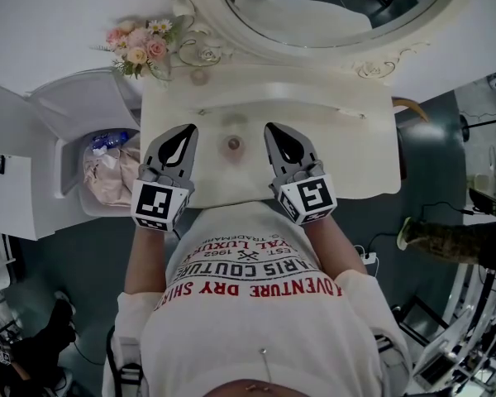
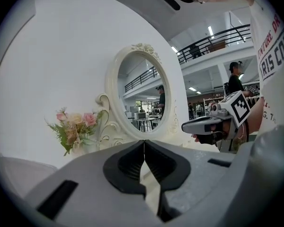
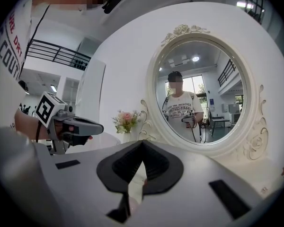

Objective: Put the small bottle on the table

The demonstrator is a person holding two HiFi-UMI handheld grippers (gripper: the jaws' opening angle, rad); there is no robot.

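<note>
Both grippers hover side by side over the front of a cream dressing table (image 1: 347,151). My left gripper (image 1: 190,129) is shut with nothing between its jaws; in its own view the left gripper (image 2: 144,144) shows its jaws meeting at the tip. My right gripper (image 1: 270,128) is also shut and empty, as the right gripper (image 3: 142,143) shows in its own view. Between the two tips a small round pinkish thing (image 1: 233,145) sits on the tabletop; seen from straight above, I cannot tell if it is the small bottle. Neither gripper touches it.
An oval mirror (image 1: 331,7) in an ornate white frame stands at the table's back, with a pink flower bunch (image 1: 139,50) at its left. A white bin (image 1: 83,106) left of the table holds a pink bag (image 1: 109,176) and a blue-capped bottle (image 1: 112,139). The person's torso fills the near side.
</note>
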